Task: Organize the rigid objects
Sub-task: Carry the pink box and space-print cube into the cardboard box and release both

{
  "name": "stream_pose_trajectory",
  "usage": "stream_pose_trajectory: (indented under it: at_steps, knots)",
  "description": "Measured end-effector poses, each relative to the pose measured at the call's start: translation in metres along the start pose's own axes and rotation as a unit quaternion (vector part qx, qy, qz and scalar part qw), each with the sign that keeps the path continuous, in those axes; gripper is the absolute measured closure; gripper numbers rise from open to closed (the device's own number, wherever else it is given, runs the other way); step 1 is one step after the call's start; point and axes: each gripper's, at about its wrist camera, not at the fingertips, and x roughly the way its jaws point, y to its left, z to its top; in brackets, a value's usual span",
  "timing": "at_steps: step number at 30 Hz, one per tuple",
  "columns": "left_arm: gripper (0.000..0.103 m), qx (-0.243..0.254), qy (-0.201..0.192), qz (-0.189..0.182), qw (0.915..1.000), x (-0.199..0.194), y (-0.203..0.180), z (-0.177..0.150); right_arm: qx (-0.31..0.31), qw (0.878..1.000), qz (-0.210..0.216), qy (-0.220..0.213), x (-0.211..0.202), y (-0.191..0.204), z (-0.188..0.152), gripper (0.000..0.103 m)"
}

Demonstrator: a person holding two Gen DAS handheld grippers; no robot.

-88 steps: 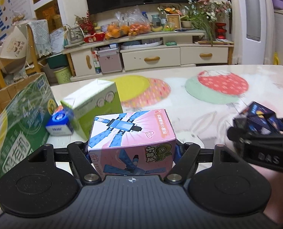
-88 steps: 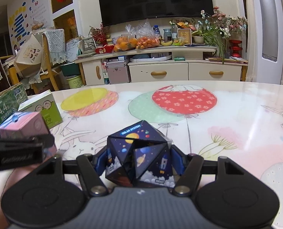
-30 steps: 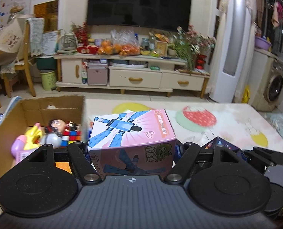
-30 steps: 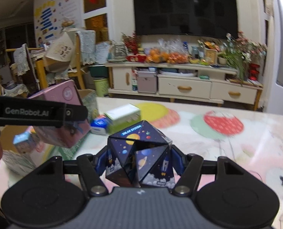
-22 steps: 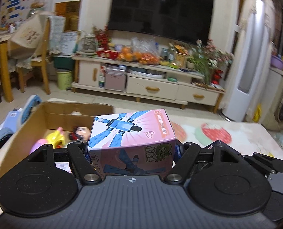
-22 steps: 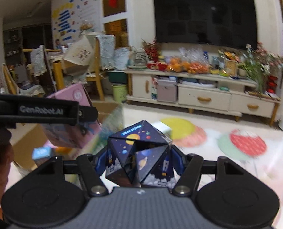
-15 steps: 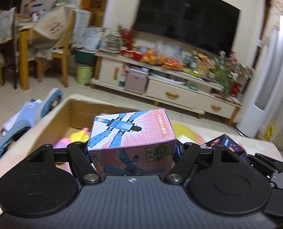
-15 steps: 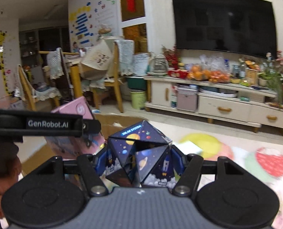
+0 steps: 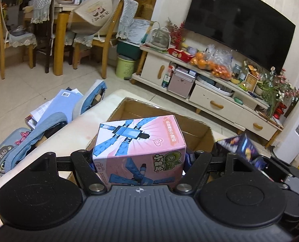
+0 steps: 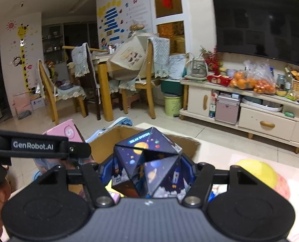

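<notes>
You have the pink box [image 9: 138, 147] clamped in your left gripper [image 9: 138, 161] and the cube [image 10: 148, 167] pinched by your closing right gripper [image 10: 149, 173], both over the carton [image 9: 199, 133], ready to drop in.

- We saw the left gripper [image 9: 138, 159]: matte black, two round discs, silver screws.
- Our right gripper [image 10: 147, 169] matched; the left one's side read "GenRobot.AI" in white.
</notes>
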Motion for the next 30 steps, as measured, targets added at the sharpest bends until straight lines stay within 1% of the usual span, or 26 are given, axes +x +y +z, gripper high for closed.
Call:
stream_pose_trajectory:
  at_steps: [4,8,10,12,13,14,15,16,19,24,30]
  knots:
    - [0.014,0.000,0.004,0.006,1.0000,-0.001,-0.004,-0.002,-0.004,1.000,0.013,0.009,0.009,0.005,-0.002,0.045]
    - [0.013,-0.001,0.010,0.014,0.9999,0.005,-0.005,-0.002,-0.001,1.000,0.023,0.015,0.016,0.008,-0.003,0.046]
    - [0.013,-0.002,0.014,0.020,0.9997,0.010,-0.006,-0.002,-0.006,1.000,0.022,0.021,0.019,0.010,-0.004,0.045]
    - [0.014,-0.002,0.018,0.026,0.9995,0.010,-0.006,-0.002,-0.004,1.000,0.022,0.018,0.015,0.011,-0.006,0.045]
    - [0.013,-0.001,0.018,0.028,0.9994,0.010,-0.007,-0.003,-0.001,1.000,0.023,0.014,0.011,0.010,-0.006,0.044]
    - [0.008,0.001,0.016,0.030,0.9994,0.009,-0.007,-0.002,0.001,1.000,0.021,0.009,0.008,0.009,-0.005,0.041]
    - [0.006,0.005,0.013,0.030,0.9995,0.007,-0.009,-0.002,0.004,1.000,0.013,0.000,0.001,0.008,-0.006,0.035]
    - [0.004,0.011,0.008,0.031,0.9994,0.005,-0.011,-0.002,0.007,1.000,0.008,-0.006,-0.001,0.006,-0.005,0.031]
    - [0.002,0.030,-0.005,0.031,0.9990,-0.001,-0.017,-0.003,0.027,0.999,-0.008,-0.026,-0.019,-0.004,-0.007,0.026]
    - [0.002,0.038,-0.004,0.019,0.9991,-0.005,-0.019,-0.005,0.046,0.996,-0.054,-0.044,-0.040,-0.021,-0.017,0.019]
    - [0.002,0.045,-0.001,0.012,0.9989,-0.004,-0.018,-0.006,0.056,0.993,-0.096,-0.032,-0.051,-0.040,-0.041,0.018]
